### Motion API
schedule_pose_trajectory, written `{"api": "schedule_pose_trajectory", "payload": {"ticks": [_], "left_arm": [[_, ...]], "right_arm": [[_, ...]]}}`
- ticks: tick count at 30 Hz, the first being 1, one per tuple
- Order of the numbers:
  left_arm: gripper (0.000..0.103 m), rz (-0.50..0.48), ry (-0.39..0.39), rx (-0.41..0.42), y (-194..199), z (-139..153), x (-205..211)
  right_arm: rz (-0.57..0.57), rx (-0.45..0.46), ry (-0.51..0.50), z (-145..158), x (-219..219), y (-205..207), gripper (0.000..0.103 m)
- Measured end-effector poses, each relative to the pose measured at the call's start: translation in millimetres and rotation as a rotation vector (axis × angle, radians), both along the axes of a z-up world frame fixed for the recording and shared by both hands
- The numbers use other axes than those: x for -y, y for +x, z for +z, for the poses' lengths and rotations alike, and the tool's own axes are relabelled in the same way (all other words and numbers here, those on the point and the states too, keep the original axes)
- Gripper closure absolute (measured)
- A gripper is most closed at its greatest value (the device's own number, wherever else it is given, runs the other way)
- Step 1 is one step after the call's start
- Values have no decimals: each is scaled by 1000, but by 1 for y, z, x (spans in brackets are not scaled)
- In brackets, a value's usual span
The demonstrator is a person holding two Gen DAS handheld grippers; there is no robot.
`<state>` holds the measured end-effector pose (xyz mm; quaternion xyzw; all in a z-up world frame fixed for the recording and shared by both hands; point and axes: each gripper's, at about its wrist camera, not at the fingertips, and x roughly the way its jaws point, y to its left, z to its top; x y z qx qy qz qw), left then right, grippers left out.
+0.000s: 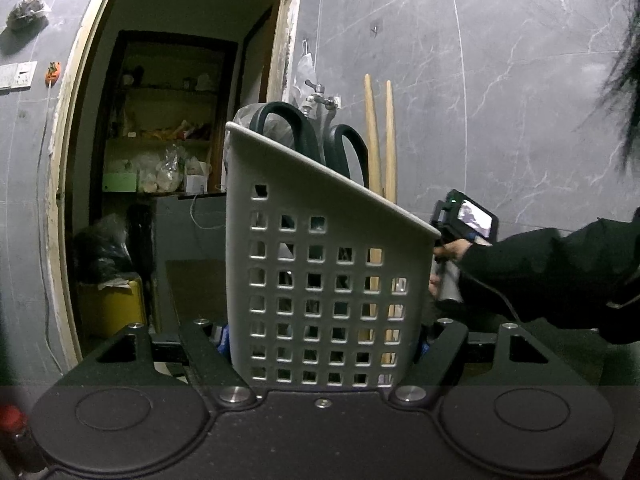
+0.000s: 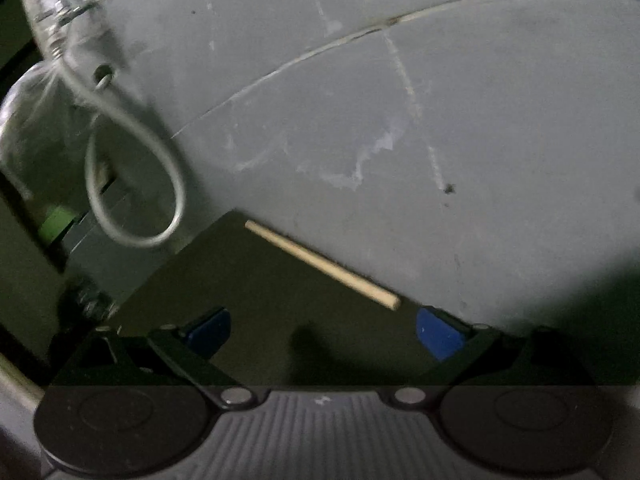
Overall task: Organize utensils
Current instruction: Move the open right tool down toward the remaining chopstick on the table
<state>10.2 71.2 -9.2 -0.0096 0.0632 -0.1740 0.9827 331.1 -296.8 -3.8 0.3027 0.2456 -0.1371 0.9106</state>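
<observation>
The left gripper (image 1: 324, 344) is closed tight on the bottom part of the grey holder (image 1: 320, 248), and the holder is kept up off the counter, leaning a little to one side. Its blue pads are seen pressed against the holder's two side walls. The holder has many small square holes in its front wall. Inside the holder, a pair of scissors with dark handles (image 1: 316, 132) is stood up, and two wooden chopsticks (image 1: 380, 136) are poked out of the top beside the scissors. To the side of the holder, the right gripper (image 2: 324, 332) is held by a person's hand (image 1: 450, 250) in a dark sleeve. In the right wrist view, its jaws are seen wide open, and nothing is held between them. Just past its blue pads, one more wooden chopstick (image 2: 320, 264) is laid flat on the dark counter (image 2: 240, 300), close to the grey wall (image 2: 400, 120) and well apart from the holder. So the step in hand seems to be the picking up of this last chopstick. For the next move, the open jaws would likely need to be brought down around the thin stick and shut on it. The stick lies right by the wall, so it could be hard to grab, and care is needed so that it is not rolled away.
</observation>
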Motion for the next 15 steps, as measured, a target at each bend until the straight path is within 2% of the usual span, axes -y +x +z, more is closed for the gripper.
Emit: {"api": "schedule_pose_trajectory", "payload": {"ticks": [3,5,7,11,12,15], "left_arm": [[26,0,-7,-6,3,0,-2],[26,1,-12,-7,5,0,-3],[26,2,-14,-8,7,0,-3],[26,7,-13,-6,9,-2,-2],[26,8,-12,-6,9,-2,-2],[26,8,-12,-6,9,-2,-1]], "right_arm": [[20,16,3,0,-4,17,1],[99,-5,-43,-1,-11,36,0],[238,-17,-60,0,-18,50,0],[478,-32,72,10,-16,44,1],[497,-32,56,15,-17,43,1],[481,-56,-117,29,-24,48,0]]}}
